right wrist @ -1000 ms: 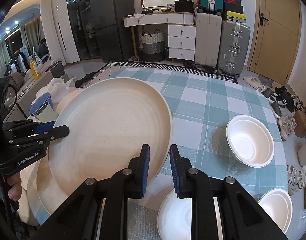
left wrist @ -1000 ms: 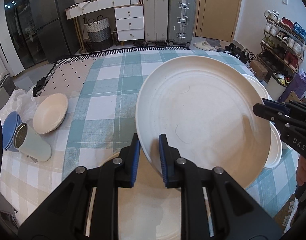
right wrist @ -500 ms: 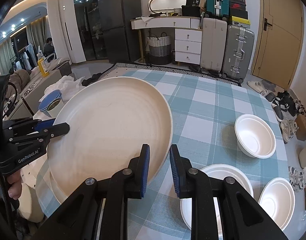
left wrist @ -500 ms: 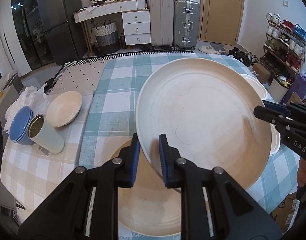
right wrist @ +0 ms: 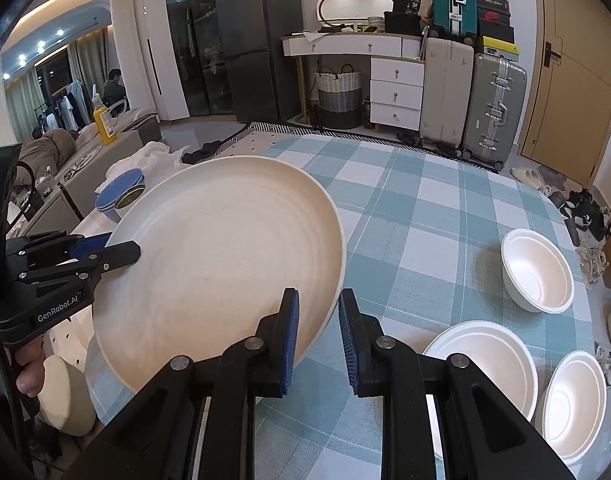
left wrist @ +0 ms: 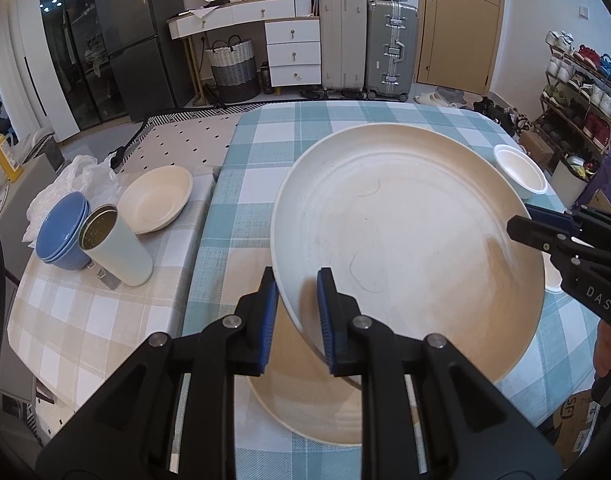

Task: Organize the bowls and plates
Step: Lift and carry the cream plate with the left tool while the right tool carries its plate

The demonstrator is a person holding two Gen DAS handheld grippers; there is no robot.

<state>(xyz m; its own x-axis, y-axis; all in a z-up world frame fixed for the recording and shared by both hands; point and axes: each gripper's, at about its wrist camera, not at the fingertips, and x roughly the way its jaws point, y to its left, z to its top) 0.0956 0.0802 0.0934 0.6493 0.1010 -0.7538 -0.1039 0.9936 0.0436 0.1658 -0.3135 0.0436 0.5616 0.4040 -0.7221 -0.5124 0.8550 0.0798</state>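
Both grippers have carried the big plate (left wrist: 405,240) back across the checked tablecloth (left wrist: 265,128). Left gripper (left wrist: 295,308) and right gripper (right wrist: 315,330) clamp its opposite rims, holding it tilted above another plate (left wrist: 305,400); white bowls (right wrist: 537,276) sit beyond it.

home | fridge (right wrist: 261,40) | suitcases (left wrist: 367,40) | shoe rack (left wrist: 581,80) | dresser (right wrist: 393,92)

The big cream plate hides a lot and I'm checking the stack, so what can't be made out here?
- Left wrist view: the big cream plate covers most of the beige plate under it.
- Right wrist view: the black frame covers the near edge of the white plate.
- Right wrist view: the cream bowl is cut off by the left hand-held gripper's body.
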